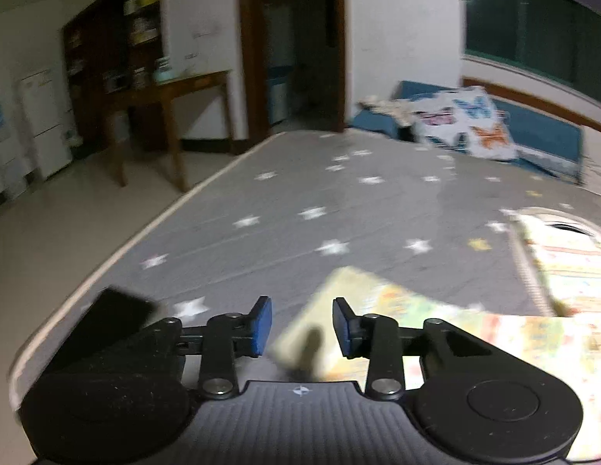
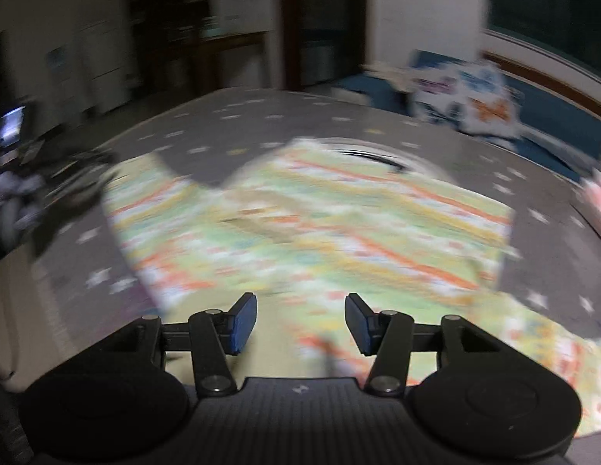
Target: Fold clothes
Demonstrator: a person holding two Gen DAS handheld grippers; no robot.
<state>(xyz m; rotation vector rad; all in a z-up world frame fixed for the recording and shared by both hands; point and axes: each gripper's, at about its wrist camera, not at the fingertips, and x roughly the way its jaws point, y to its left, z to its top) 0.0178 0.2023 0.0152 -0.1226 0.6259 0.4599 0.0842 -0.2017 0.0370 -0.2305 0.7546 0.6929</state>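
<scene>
Both tongs, left tongs (image 1: 302, 323) and right tongs (image 2: 301, 322), apart and gripping nothing. Colourful garment (image 2: 308, 224) spread on the starry bed (image 1: 300, 201), sleeve maybe flipped in. Most folds still to do, probably.

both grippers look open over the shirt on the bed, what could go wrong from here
1. The patterned shirt lies only partly folded; the open right gripper may snag a loose layer and undo it.
2. The left gripper hangs near the bed edge; tugging the sleeve there could drag cloth off.
</scene>
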